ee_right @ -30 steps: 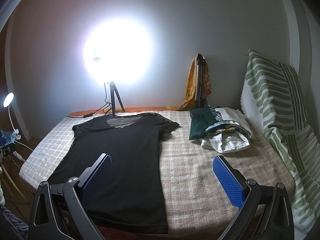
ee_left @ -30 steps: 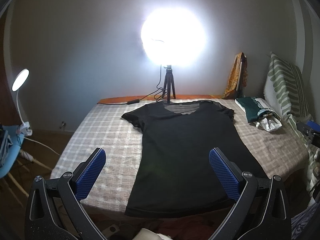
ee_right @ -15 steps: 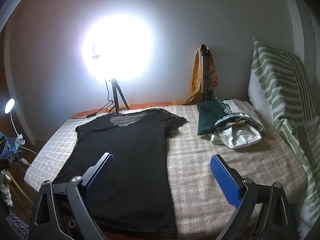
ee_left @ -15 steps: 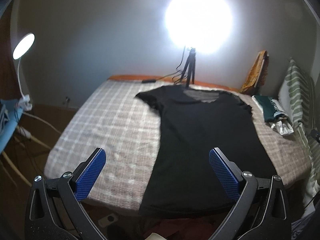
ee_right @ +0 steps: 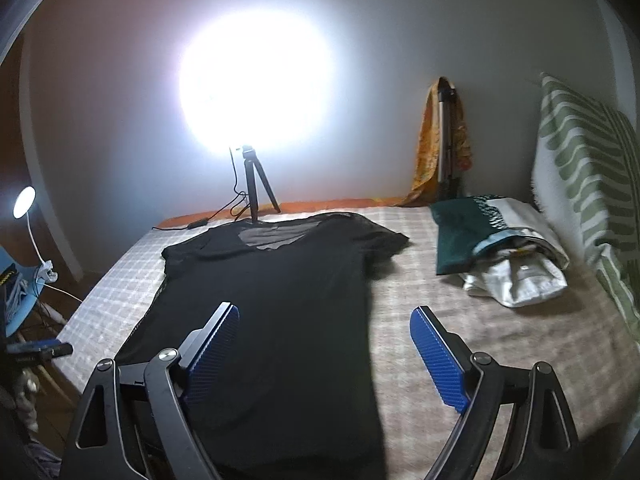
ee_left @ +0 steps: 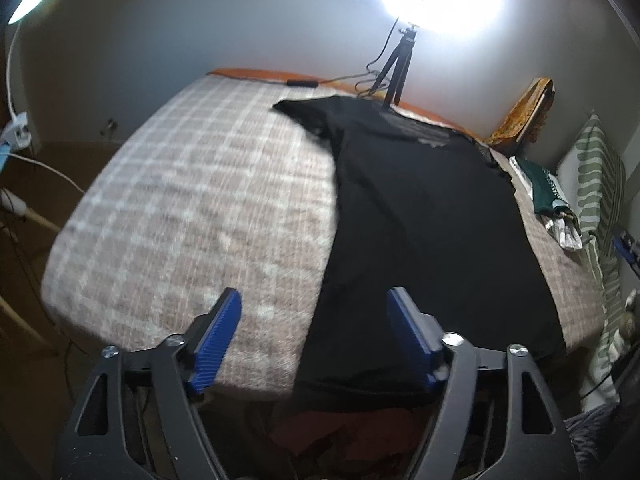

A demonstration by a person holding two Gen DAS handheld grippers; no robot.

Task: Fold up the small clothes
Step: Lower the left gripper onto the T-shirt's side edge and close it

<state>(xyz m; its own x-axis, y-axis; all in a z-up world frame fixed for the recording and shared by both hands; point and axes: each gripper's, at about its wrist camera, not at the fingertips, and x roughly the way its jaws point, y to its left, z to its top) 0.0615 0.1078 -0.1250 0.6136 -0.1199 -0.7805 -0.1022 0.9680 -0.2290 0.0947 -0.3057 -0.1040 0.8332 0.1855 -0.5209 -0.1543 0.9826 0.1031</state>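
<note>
A black T-shirt (ee_left: 424, 240) lies flat on the checked bed cover (ee_left: 192, 208), collar toward the far wall and hem at the near edge; it also shows in the right wrist view (ee_right: 280, 312). My left gripper (ee_left: 314, 336) is open and empty above the shirt's near left hem corner. My right gripper (ee_right: 326, 354) is open and empty above the shirt's near right side edge. Neither touches the cloth.
A bright ring light on a tripod (ee_right: 254, 196) stands at the bed's far edge, with a cable. A pile of folded clothes (ee_right: 500, 252) lies at the right. A striped pillow (ee_right: 588, 184) leans on the right. A desk lamp (ee_left: 24, 4) stands left.
Both grippers have moved down and forward toward the shirt's near end, and their jaws stand less wide apart. The left view has swung left. The shirt has not moved.
</note>
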